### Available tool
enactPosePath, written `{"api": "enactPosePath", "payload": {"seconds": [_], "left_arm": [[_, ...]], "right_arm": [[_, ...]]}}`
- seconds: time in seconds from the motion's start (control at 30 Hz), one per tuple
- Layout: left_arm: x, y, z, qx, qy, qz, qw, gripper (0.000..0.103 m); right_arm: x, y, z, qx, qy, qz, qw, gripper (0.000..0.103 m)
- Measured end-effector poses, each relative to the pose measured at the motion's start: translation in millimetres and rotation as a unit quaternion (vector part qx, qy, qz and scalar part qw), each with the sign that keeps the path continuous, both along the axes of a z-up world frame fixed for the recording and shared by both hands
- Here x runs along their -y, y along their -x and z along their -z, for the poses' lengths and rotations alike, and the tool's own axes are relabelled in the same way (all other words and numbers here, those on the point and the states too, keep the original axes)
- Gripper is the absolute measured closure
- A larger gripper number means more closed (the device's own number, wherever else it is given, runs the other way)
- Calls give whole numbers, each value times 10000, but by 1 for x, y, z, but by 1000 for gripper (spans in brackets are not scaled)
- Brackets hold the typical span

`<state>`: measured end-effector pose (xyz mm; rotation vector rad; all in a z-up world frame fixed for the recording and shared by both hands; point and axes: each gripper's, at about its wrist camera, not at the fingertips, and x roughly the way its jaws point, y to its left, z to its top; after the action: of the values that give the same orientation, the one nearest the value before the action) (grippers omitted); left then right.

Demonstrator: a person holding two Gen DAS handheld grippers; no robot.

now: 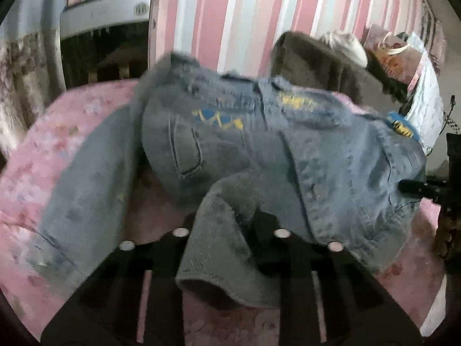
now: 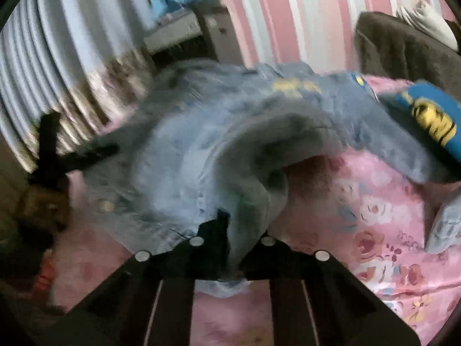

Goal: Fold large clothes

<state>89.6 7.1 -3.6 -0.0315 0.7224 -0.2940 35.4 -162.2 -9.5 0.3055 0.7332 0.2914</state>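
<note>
While both views are motion-blurred, the main shapes read clearly.

Garment: faded blue denim jacket with yellow-and-blue patches (image 1: 259,150), lifted and bunched above the pink floral bedspread (image 1: 57,150), its edges trailing onto the bed.

Left hand-held gripper (image 1: 230,230): black fingers closed on a thick denim fold, likely a sleeve cuff, which drapes down between them.

Right hand-held gripper (image 2: 233,230): fingers pinched narrow on a denim hem edge.

Left view only: a chest pocket seam, frayed collar and a long sleeve hanging left; the right tool's black fingertip against the jacket's right edge.

Right view only: the jacket's shadowed hollow underside, a large blue-and-yellow patch up close, and the left tool's black fingers at the fabric's far left.

Surface: soft, quilted, rose-printed cover.

Room: pink, white and pale-blue striped wallpaper (image 1: 230,14); a dark brown plush cushion (image 1: 322,63) behind the jacket.
</note>
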Motion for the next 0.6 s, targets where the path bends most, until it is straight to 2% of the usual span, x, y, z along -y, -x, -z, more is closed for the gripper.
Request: {"api": "enactPosePath", "payload": {"seconds": [0.1,0.13,0.23,0.33,0.43,0.47,0.5,0.53,0.57,0.6], "left_arm": [[-9,24,-43,493,3,7,9988,94],[-12,35,-59,639,53,65,9979,94],[-14,58,-81,849,78,202,9962,94],[-8,80,-80,760,81,414,9962,94],[-2,98,-64,505,-2,585,9970,92],[2,104,-54,391,-111,621,9972,89],[2,108,-44,290,-178,612,9975,81],[0,109,-38,207,-175,581,9979,73],[-7,112,-29,121,-159,474,9987,60],[-14,114,-26,133,-157,347,9992,55]], "right_arm": [[3,22,-44,403,-301,-178,9986,98],[4,27,-53,447,-299,-166,9984,98],[6,47,-72,633,-363,-133,9972,98],[15,65,-71,623,-415,-40,9972,97],[25,74,-53,282,-422,29,9987,96],[23,75,-42,75,-248,-4,9997,92],[20,77,-34,-14,-22,46,10000,88],[19,79,-27,-113,131,121,9998,79],[18,82,-19,-239,226,150,9993,73],[17,85,-15,-252,285,172,9991,69]]}}
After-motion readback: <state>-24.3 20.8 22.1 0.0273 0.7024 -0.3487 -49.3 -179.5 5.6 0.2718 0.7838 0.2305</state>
